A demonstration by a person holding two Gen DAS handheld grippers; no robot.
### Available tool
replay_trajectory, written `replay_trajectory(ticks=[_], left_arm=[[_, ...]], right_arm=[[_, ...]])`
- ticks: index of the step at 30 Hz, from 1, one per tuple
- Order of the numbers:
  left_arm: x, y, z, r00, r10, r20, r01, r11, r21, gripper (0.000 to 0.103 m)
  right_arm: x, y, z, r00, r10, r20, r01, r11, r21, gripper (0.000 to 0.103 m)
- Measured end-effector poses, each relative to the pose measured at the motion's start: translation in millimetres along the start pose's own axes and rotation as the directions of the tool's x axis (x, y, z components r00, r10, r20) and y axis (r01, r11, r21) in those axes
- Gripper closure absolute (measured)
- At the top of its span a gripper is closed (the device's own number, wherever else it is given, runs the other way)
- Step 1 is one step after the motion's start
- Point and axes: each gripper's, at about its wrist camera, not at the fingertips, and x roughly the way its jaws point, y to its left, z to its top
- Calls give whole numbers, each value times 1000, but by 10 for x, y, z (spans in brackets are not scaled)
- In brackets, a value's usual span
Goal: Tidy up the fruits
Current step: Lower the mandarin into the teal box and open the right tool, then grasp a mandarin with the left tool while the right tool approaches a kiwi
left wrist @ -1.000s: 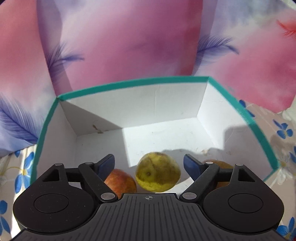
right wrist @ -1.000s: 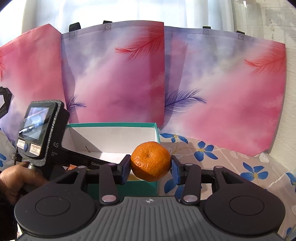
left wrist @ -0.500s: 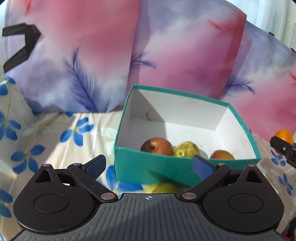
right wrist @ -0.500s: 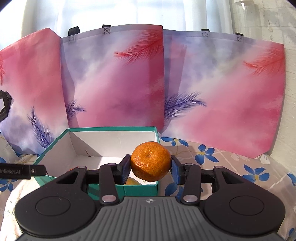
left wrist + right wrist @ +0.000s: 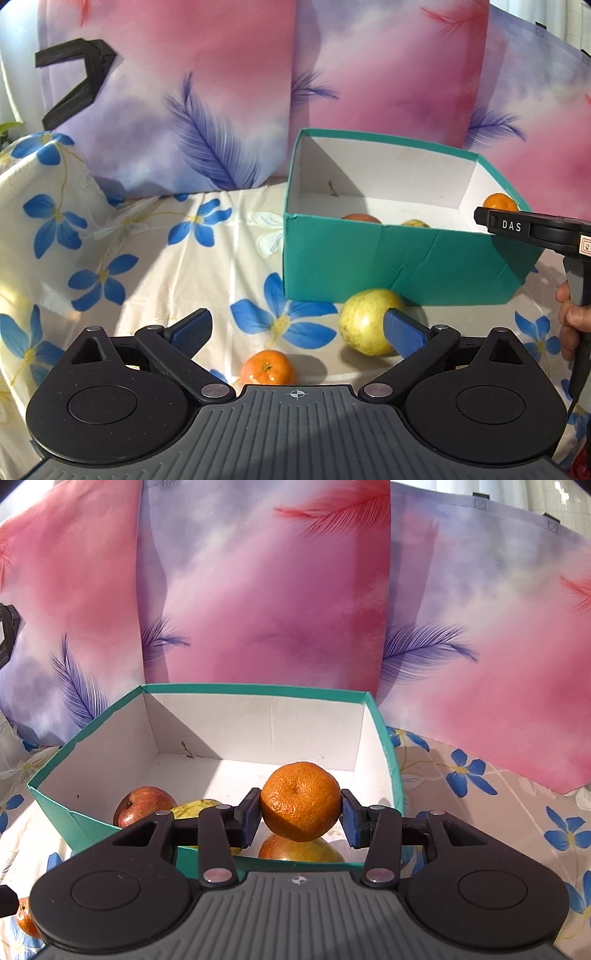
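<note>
A teal box (image 5: 402,266) with a white inside stands on the flowered cloth; it also shows in the right wrist view (image 5: 92,734). Inside lie a red apple (image 5: 142,806), a yellow-green pear (image 5: 195,806) and a red-yellow fruit (image 5: 301,851). My right gripper (image 5: 300,814) is shut on a mandarin (image 5: 300,800) and holds it over the box's right part; the mandarin also shows in the left wrist view (image 5: 499,201). My left gripper (image 5: 295,330) is open and empty, low over the cloth. In front of the box lie a yellow-green fruit (image 5: 364,321) and a small mandarin (image 5: 267,367).
Pink and purple feather-print bags (image 5: 229,96) stand behind the box. The flowered cloth (image 5: 140,251) rises in a fold at the left. The right gripper's handle and a hand (image 5: 570,325) are at the right edge of the left wrist view.
My left gripper has pulled back out of the box and dropped low in front of it. My right gripper has carried the mandarin forward over the box.
</note>
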Motion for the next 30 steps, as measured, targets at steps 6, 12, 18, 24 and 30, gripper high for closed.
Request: replay_trajectory(ticks=[6,12,18,24,30], left_arm=[[-5,60,-122,1000,12,-13,-12,1000,-5,2],[78,79,-217,999,19,-41,-18,1000,12,2],[196,113,-287,996,18,-89,-17,1000,13,5],[262,131,-299,995,24,-99,-22,999,24,5],[350,120,-315,995,10,-102,-5,999,43,5]], right_arm=[[114,62,0,1000,14,-23,-14,1000,-15,59],[218,59,38,997,28,-68,-28,1000,2,59],[146,101,80,1000,1,-25,-2,999,-37,54],[-439,63,74,988,-36,153,44,998,-55,25],[-1138,49,-336,964,65,258,-40,994,-102,8]])
